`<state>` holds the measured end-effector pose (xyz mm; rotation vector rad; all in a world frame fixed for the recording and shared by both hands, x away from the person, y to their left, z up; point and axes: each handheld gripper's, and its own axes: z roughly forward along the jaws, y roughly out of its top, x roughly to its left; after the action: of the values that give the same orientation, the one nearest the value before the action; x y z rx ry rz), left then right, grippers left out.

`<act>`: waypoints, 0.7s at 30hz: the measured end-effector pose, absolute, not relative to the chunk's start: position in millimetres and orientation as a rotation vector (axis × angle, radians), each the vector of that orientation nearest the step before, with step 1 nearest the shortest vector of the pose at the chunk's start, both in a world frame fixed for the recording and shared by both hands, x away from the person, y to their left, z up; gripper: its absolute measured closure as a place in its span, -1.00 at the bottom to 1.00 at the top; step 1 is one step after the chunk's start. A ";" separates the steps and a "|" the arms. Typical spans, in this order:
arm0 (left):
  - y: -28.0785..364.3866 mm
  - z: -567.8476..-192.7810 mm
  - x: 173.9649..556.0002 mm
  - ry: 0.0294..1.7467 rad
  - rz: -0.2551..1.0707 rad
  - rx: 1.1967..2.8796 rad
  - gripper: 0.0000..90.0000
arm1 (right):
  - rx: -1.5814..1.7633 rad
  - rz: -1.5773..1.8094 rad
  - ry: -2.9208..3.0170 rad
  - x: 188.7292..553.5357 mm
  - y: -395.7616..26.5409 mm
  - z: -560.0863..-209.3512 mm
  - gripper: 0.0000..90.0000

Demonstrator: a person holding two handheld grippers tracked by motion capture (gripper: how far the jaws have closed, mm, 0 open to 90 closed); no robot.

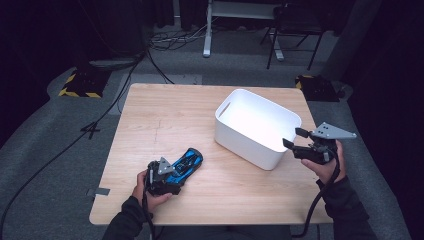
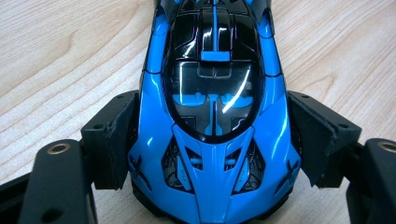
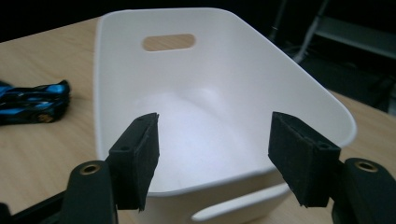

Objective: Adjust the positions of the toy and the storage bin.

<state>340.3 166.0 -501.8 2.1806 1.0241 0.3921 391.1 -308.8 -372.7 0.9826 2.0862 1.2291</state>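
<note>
Bare table (image 1: 165, 120) left of white bin (image 1: 257, 127)

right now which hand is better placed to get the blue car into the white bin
Left: its fingers already clamp the blue toy car. The right gripper is open and empty beside the white bin.

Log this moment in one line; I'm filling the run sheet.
left gripper: shut on toy car | right gripper: open, at bin | bin: empty

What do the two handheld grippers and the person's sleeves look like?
Both the left gripper and the right gripper are black, each topped by a grey three-cornered plate and trailing a black cable. Their jaws end in blocky black foam-like pads, fixed on arms with brass-coloured rivets. The person wears dark sleeves.
</note>
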 end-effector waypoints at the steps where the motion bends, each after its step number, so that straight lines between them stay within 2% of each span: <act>1: 166.0 -501.7 340.3 1.024 0.393 2.181 -0.46 | 1.024 1.217 2.071 394.1 -310.6 -374.6 -0.31; 5: 165.9 -501.9 340.4 1.022 0.390 2.181 -0.46 | 1.160 1.175 2.045 403.3 -313.4 -381.2 -0.37; 7: 166.0 -501.8 340.4 1.023 0.392 2.181 -0.46 | 1.257 1.192 2.045 414.3 -315.6 -389.0 -0.53; 11: 166.0 -501.8 340.5 1.021 0.391 2.182 -0.46 | 1.297 1.195 2.062 420.9 -316.0 -391.6 -0.57; 16: 166.1 -501.8 340.7 1.018 0.393 2.183 -0.46 | 1.304 1.139 2.132 434.4 -312.7 -394.9 -0.43; 17: 166.1 -501.7 340.6 1.019 0.393 2.183 -0.46 | 1.298 1.154 2.151 436.5 -313.1 -394.6 -0.36; 18: 166.3 -501.6 340.8 1.017 0.397 2.184 -0.46 | 1.270 1.172 2.166 439.4 -313.0 -393.8 -0.15; 19: 166.3 -501.6 340.8 1.017 0.397 2.184 -0.46 | 1.270 1.172 2.166 439.4 -313.0 -393.8 -0.15; 20: 166.1 -501.7 340.6 1.020 0.392 2.184 -0.46 | 1.238 1.158 2.187 442.3 -312.0 -392.5 -0.03; 21: 166.3 -501.6 340.8 1.017 0.398 2.184 -0.46 | 1.234 1.136 2.191 443.7 -310.3 -392.1 0.00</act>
<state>340.8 166.3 -501.6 2.1840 1.0168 0.3976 443.7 -310.3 -392.1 1.2338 2.1913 1.1360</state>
